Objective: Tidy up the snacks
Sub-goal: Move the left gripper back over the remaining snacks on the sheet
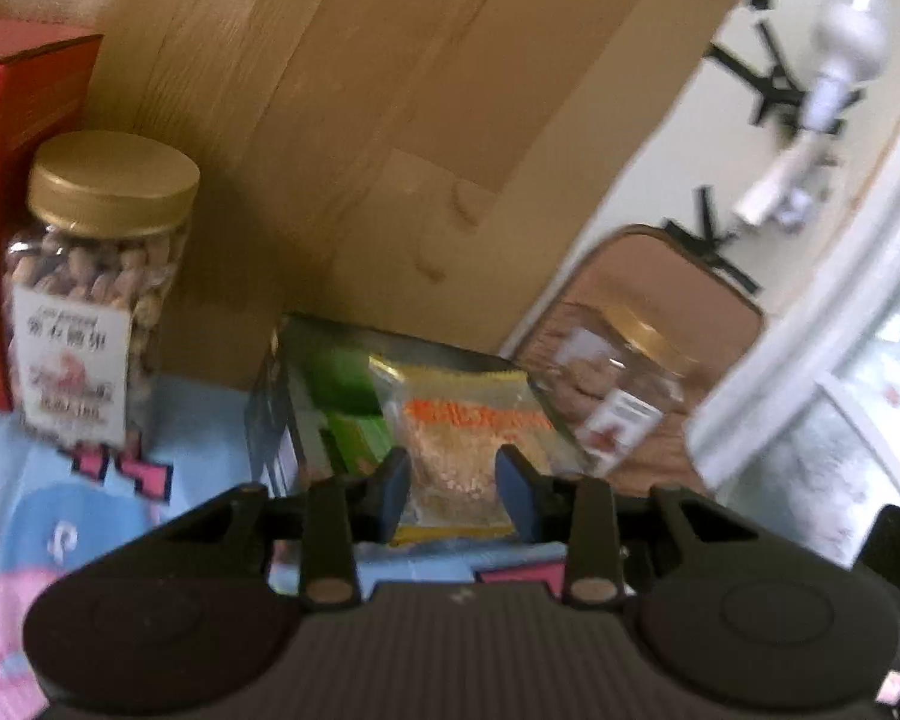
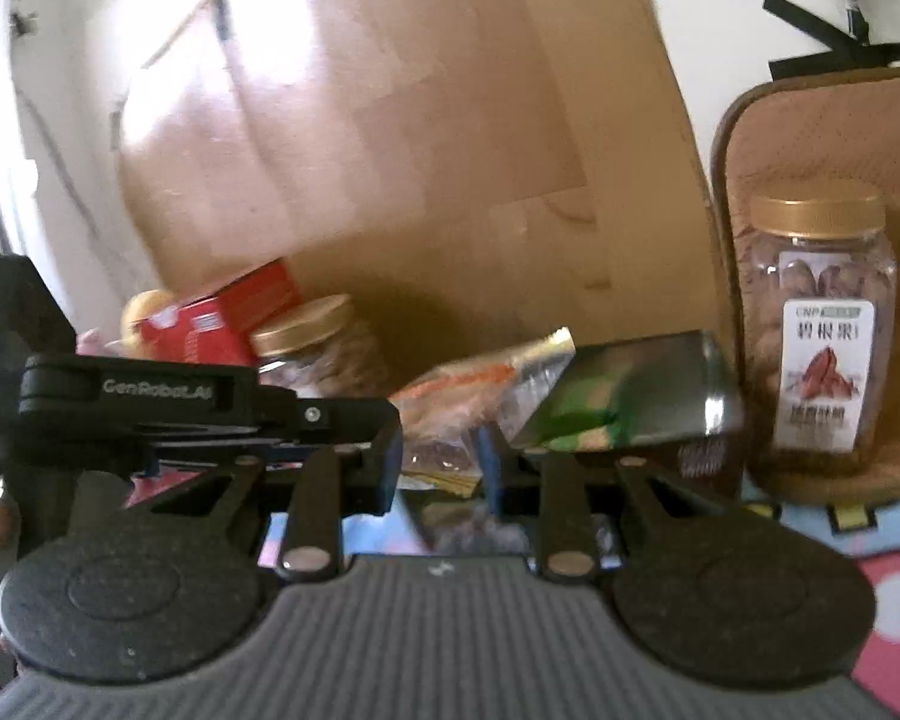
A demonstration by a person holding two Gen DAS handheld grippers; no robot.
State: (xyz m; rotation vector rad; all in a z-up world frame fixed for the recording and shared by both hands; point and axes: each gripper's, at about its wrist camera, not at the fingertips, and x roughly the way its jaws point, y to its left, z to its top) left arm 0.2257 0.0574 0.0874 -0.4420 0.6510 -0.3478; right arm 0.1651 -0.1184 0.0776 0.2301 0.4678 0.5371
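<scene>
A clear snack packet with orange lettering and a yellow edge sits between the blue pads of my left gripper, which is shut on its lower part. In the right wrist view the same kind of packet hangs between the fingers of my right gripper, also shut on it. The left gripper's black body reaches in from the left and meets the packet at the same spot. A glossy dark box with green print lies just behind the packet.
A gold-lidded nut jar stands beside a red box. A pecan jar rests on a brown pad. A large cardboard box backs the blue-and-pink cloth.
</scene>
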